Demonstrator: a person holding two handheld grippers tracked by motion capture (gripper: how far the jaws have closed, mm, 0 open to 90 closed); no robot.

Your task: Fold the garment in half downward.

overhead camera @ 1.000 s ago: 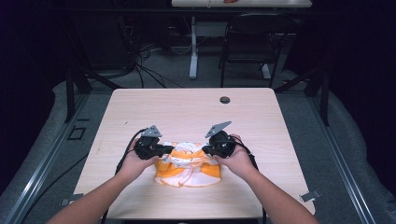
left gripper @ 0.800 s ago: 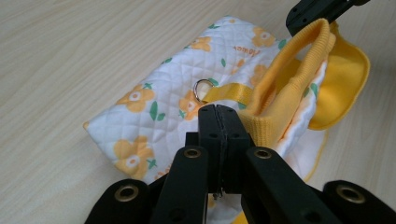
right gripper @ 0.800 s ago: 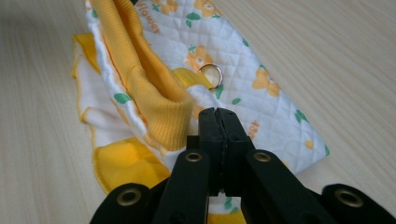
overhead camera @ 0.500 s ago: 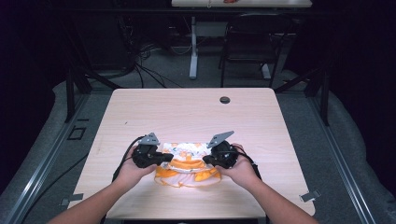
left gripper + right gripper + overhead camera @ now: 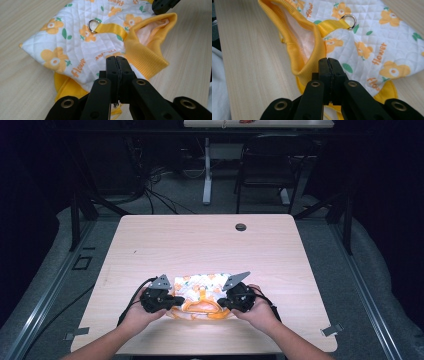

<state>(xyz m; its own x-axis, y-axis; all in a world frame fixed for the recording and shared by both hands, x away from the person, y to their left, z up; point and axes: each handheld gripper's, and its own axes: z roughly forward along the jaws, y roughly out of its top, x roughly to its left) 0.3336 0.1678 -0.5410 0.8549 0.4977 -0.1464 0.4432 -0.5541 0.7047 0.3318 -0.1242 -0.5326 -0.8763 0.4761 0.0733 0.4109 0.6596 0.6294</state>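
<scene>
Garment (image 5: 200, 292): small quilted pet vest, white with orange flowers and green leaves, yellow ribbed collar (image 5: 147, 52) and hem, yellow strap with a metal D-ring (image 5: 92, 25). It lies on the wooden table (image 5: 210, 245), near the near edge, roughly centred left to right.

Left gripper (image 5: 172, 301): jaws fully together, pinching the vest's left side. In the left gripper view the pads (image 5: 117, 66) meet over the quilted fabric just beside the collar, and a bit of yellow cloth shows below them, so the grip looks like it is on the fabric edge.

Right gripper (image 5: 224, 301): jaws likewise pressed together on the vest's right side. In the right gripper view the tips (image 5: 329, 67) close where the yellow collar (image 5: 297, 42) meets the quilted panel; the D-ring (image 5: 349, 21) lies farther off, beyond the collar.

Progress (judgement): work appears to be laying out or folding the vest. Done: both sides gripped, vest down on the table, quilted back face up and fairly flat. Left: collar stands open and bunched, yellow hem pokes out beneath; flattening, any fold, and release of both grips not yet done.

Position: vest spans between the 2 grippers, touching both; far part lies free on the table.
</scene>
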